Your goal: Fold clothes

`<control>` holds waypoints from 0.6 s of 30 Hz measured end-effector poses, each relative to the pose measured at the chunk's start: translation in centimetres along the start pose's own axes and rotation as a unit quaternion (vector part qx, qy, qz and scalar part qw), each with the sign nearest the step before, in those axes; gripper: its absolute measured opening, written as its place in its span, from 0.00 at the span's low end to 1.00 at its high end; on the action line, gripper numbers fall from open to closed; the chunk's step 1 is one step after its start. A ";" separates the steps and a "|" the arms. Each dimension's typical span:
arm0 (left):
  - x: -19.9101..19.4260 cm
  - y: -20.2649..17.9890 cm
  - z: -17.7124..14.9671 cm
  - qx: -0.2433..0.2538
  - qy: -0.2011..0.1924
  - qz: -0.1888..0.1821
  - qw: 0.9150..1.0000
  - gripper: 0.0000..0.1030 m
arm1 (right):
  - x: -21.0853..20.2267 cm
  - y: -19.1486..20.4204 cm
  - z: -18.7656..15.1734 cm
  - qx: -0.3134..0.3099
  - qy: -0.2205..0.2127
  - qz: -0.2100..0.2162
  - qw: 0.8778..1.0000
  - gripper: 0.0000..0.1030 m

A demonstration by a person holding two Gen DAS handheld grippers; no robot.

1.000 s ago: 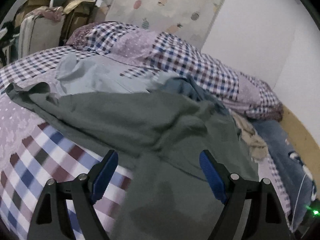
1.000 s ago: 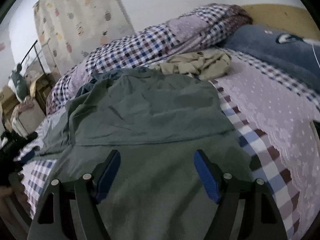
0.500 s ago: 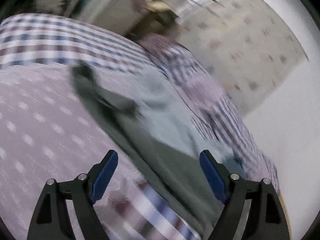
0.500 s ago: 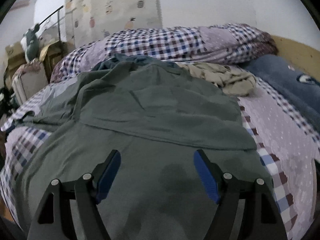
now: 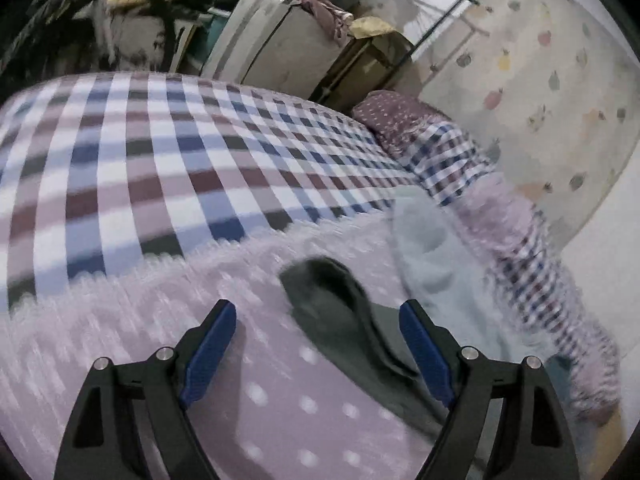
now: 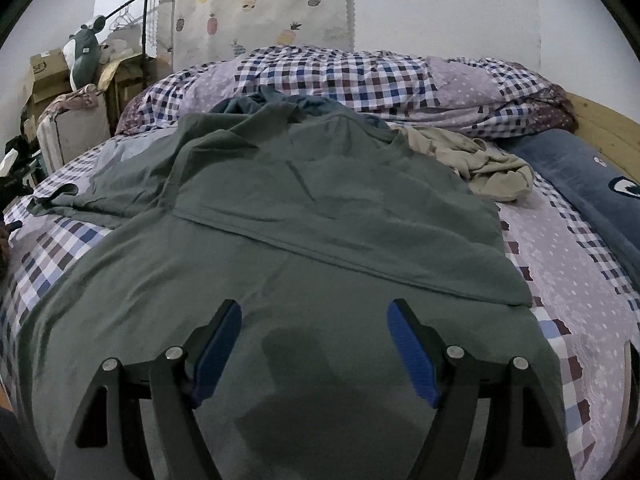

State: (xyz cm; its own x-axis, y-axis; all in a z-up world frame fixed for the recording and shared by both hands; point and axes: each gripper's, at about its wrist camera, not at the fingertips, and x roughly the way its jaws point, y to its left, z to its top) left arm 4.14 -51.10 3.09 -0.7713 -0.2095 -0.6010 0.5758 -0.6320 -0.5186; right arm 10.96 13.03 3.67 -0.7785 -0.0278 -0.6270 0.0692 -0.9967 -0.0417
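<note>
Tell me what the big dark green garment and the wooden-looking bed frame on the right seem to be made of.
The dark green garment looks like thin matte jersey, probably cotton: it drapes limply, with soft creases and a stitched hem line. The bed frame looks like pale, lightly finished wood, possibly pine, going by its yellowish colour and faint plank lines.

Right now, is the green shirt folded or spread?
Partly folded: the green shirt has one layer doubled over, its hem crossing the middle, with a sleeve still out.

Home bedroom: checked bed (image 6: 560, 240), rolled duvet (image 6: 360, 80), pineapple curtain (image 6: 260, 4).
</note>
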 end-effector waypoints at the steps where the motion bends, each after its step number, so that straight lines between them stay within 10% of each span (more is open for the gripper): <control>1: 0.3 0.2 0.2 0.007 0.004 -0.007 1.000 0.84 | 0.1 0.0 0.0 0.000 0.001 0.002 1.000 0.77; 10: 1.2 -1.6 0.6 0.117 0.048 -0.031 0.991 0.70 | -0.1 -0.7 0.1 0.014 0.000 0.008 1.000 0.77; 18: 2.2 0.3 1.8 0.069 0.057 -0.018 0.996 0.37 | -0.4 -0.9 0.2 0.014 -0.002 0.008 1.000 0.77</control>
State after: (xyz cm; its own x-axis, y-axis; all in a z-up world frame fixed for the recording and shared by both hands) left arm 2.10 -53.08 2.68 -0.7504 -0.1036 -0.6528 0.4995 -0.7357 -0.4575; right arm 11.09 13.95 4.06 -0.7805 -0.0449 -0.6236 0.0645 -0.9979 -0.0089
